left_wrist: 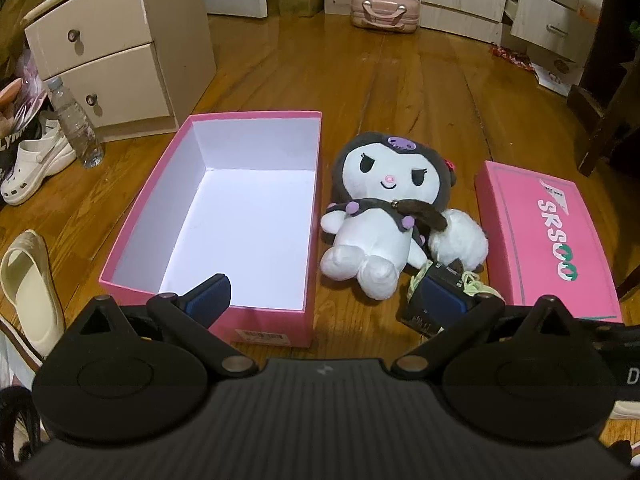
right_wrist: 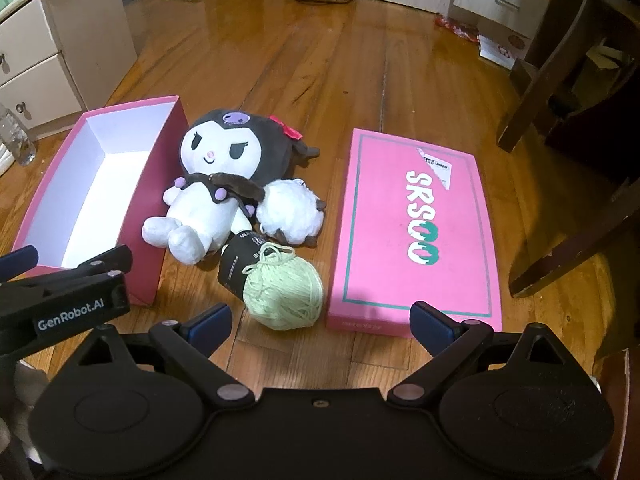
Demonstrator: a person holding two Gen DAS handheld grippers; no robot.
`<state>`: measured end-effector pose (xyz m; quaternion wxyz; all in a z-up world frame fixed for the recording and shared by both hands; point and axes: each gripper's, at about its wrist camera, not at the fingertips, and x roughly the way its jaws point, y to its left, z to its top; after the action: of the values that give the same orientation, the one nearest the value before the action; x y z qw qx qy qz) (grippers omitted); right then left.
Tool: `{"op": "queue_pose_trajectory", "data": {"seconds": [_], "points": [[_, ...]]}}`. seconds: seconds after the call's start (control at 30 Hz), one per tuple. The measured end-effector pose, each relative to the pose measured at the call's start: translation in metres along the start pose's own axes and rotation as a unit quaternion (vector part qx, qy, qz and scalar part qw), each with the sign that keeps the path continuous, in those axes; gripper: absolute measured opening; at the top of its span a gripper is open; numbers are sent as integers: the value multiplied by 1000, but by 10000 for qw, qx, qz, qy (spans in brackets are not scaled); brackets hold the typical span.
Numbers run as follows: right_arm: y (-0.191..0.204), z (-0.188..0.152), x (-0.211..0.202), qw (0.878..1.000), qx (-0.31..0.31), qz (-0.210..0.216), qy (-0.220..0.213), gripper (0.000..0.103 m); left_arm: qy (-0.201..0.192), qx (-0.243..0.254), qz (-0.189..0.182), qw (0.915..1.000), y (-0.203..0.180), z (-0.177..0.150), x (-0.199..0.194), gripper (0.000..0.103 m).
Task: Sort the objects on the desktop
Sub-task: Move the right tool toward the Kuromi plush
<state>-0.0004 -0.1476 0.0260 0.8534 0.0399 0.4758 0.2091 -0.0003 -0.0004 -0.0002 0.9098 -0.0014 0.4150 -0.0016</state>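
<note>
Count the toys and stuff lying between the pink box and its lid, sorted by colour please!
White and dark grey: 1, the big plush doll with a purple skull badge
White: 1, the small fluffy white plush ball
Green: 1, the pale green yarn ball
Black: 1, the black yarn skein with a printed label
Total: 4

You have one open pink box [left_wrist: 208, 216] on the floor, one pink lid [right_wrist: 416, 236], one black-and-white plush doll [right_wrist: 216, 184], one fluffy white plush ball [right_wrist: 288, 212], and one ball of green yarn [right_wrist: 284, 288]. Off to your left stand one plastic bottle [left_wrist: 74, 120] and one white clog [left_wrist: 36, 160].
</note>
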Motion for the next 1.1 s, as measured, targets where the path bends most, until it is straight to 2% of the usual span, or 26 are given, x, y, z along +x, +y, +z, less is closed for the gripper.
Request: {"op": "queue_pose_trajectory", "data": {"seconds": [0.33, 1.1], "points": [[6, -2, 4, 10000, -42, 17, 88, 98, 153, 80, -96, 9998, -7, -4, 4, 103], [9, -1, 10, 9997, -99, -28, 206, 98, 118, 107, -250, 9996, -7, 0, 4, 103]]}}
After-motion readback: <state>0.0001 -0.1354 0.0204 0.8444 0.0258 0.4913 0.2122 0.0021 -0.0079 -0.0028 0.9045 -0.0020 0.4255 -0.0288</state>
